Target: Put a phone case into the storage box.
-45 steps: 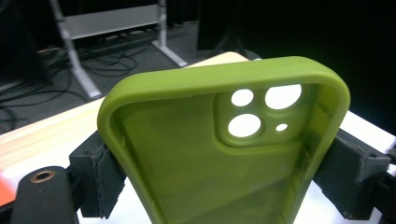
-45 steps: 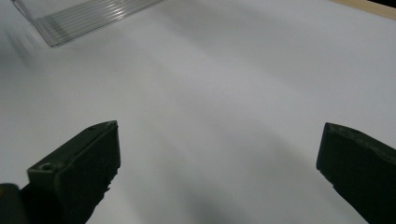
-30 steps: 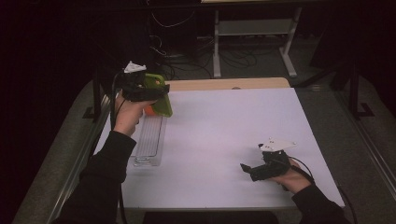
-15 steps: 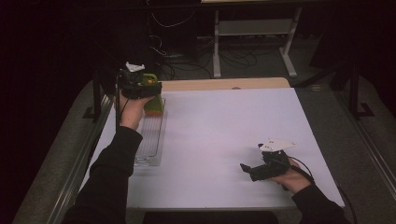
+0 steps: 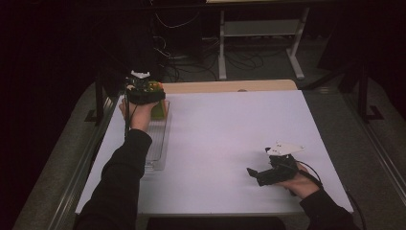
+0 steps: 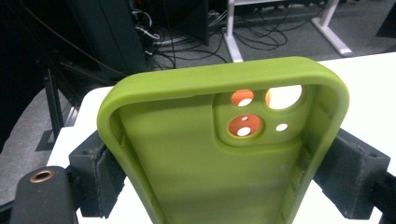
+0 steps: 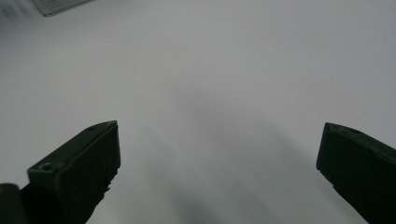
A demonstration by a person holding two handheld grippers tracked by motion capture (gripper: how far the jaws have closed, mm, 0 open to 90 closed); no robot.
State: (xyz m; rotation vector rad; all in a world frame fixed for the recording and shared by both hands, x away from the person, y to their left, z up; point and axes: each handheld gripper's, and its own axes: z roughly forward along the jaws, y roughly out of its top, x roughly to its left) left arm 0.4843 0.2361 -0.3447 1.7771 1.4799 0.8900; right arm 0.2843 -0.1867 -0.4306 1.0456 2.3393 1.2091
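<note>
Left claw (image 5: 152, 103): clamped across the green phone case (image 6: 224, 154) — both black pads press its long side walls, the open inside facing the camera in the left gripper view.

Case position: at the far left of the bench (image 5: 230, 143), held upright just above the far end of the clear tray (image 5: 157, 139), camera cut-out end pointing up and away.

Right claw (image 5: 256, 174): open, nothing between its jaws — resting low over bare white surface at the near right, well apart from the tray.

Step in hand, by my reading: setting the case down into the tray.

How to do it well: line the case's long axis up with the tray's long axis, lower the near end first, lay it flat between the walls and loosen the pads only once it rests on the tray floor — soft rubber can spring or tip if freed early.

Watch-out: a tilted case could catch the tray rim and nudge the light tray along the bench.

High view gives: the layout — tray, both hands, the gap between them — but the grip itself hides under the hand.

Left gripper view gives: pad contact on both walls, plus orange showing through the lens holes; what that orange thing is I cannot tell.

Right gripper view gives: wide-spread jaws and a tray corner (image 7: 60, 5) at the top left.
</note>
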